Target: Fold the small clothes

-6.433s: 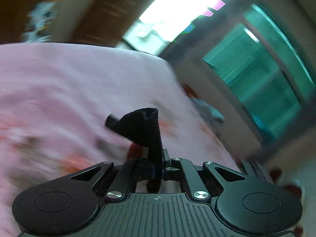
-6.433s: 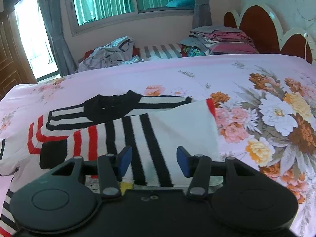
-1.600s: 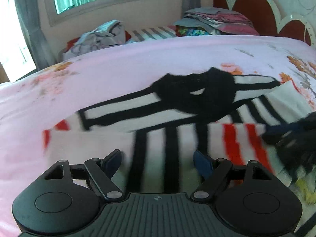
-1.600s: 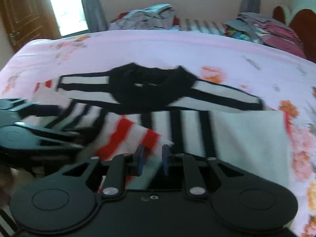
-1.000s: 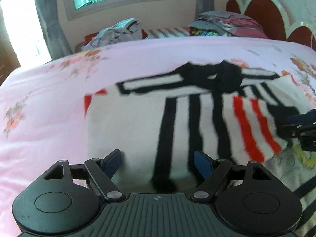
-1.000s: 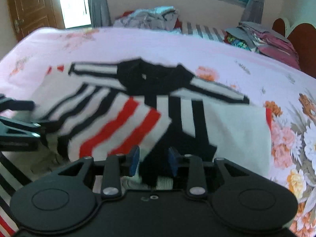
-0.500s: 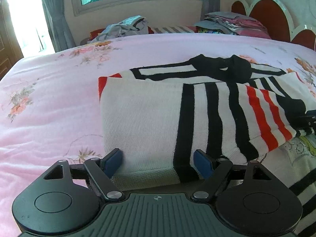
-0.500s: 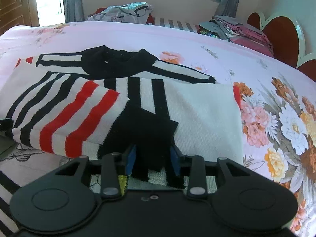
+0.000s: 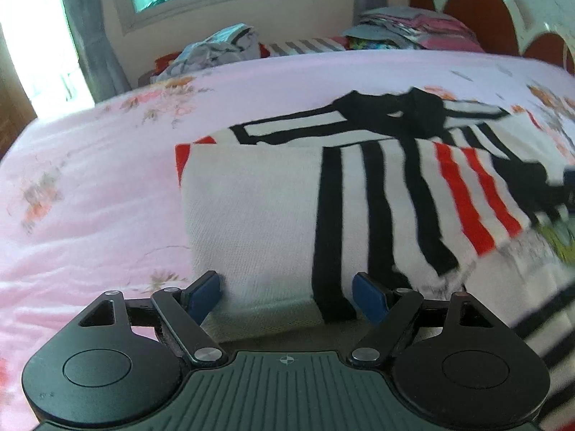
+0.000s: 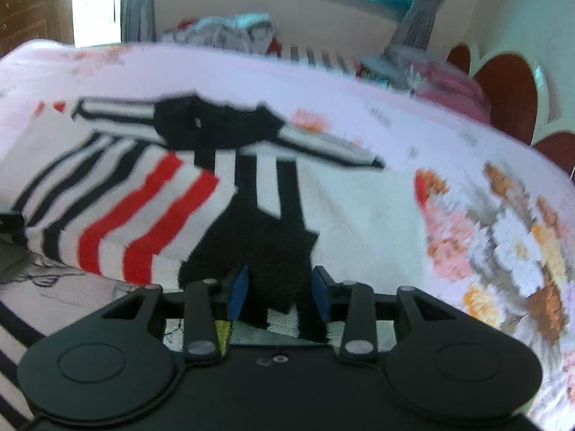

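Note:
A small white sweater [image 9: 273, 208] with black and red stripes and a black collar [image 9: 391, 115] lies on the pink floral bedsheet [image 9: 93, 186], its sides folded in. My left gripper [image 9: 287, 296] is open and empty, its blue pads either side of the sweater's near folded edge. In the right wrist view the sweater [image 10: 359, 208] has a striped sleeve [image 10: 118, 212] folded across it, ending in a black cuff [image 10: 262, 251]. My right gripper [image 10: 278, 292] is open, its pads either side of that cuff without pinching it.
Another garment with a printed drawing and black stripes [image 10: 54, 287] lies under the sweater at the near side. A heap of clothes [image 9: 212, 50] and a folded stack [image 9: 413, 28] sit at the far edge. A red scalloped headboard [image 10: 510, 100] stands at the right.
My right gripper's jaws have widened around the black cuff after laying the sleeve across the sweater. My left gripper stays open and has shifted slightly; both views are blurred by motion.

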A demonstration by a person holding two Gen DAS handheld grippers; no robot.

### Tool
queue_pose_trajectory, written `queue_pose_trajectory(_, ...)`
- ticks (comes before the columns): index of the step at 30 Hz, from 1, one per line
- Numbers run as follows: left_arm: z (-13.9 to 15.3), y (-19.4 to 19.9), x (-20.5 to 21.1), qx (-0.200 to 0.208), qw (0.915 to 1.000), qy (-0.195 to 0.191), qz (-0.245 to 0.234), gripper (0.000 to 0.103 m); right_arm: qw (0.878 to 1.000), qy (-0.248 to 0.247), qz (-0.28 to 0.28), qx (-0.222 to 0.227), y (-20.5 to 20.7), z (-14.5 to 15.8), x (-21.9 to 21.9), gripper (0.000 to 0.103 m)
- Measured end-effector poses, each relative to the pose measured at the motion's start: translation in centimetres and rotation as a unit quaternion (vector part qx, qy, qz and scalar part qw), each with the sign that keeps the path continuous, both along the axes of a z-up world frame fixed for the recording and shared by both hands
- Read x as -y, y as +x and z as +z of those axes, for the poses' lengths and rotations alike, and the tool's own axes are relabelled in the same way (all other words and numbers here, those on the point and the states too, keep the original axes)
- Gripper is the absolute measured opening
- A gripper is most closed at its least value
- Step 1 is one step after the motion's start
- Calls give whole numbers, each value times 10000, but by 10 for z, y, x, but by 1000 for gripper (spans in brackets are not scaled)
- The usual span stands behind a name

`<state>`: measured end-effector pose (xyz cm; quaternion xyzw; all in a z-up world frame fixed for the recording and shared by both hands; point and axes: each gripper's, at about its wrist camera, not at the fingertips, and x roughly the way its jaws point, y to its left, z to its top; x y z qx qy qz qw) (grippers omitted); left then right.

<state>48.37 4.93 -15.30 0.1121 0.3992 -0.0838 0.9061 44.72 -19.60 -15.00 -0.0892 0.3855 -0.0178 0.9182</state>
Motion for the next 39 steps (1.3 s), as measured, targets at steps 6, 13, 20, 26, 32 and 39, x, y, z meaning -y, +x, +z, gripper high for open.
queue_pose_trajectory(6,9,-65,-19,297,9995,-90,92,96,9993,326,30,172,-62,19,32,51)
queue_pose_trajectory(13,5,-148,-53,275,9978,-353,479,95,9912,1241,-452,-62,-150,15,93,57)
queue_pose_trajectory(20,-7,-215,-80,-40,9931,-700,942,66,9697,2323,-608,-442,-223,-10,118,51)
queue_pose_trajectory(26,-22,-250,-98,-412,9746,-1948,1023,65,9453,3117,-658,-704,-261,-27,125,44)
queue_pose_trajectory(32,-36,-264,-111,-679,9404,-3113,1192,65,9214,3740,-674,-817,-285,-33,125,44)
queue_pose_trajectory(39,-49,-269,-117,-1188,9048,-3956,1033,64,8867,4466,-702,-968,-291,-44,125,42)
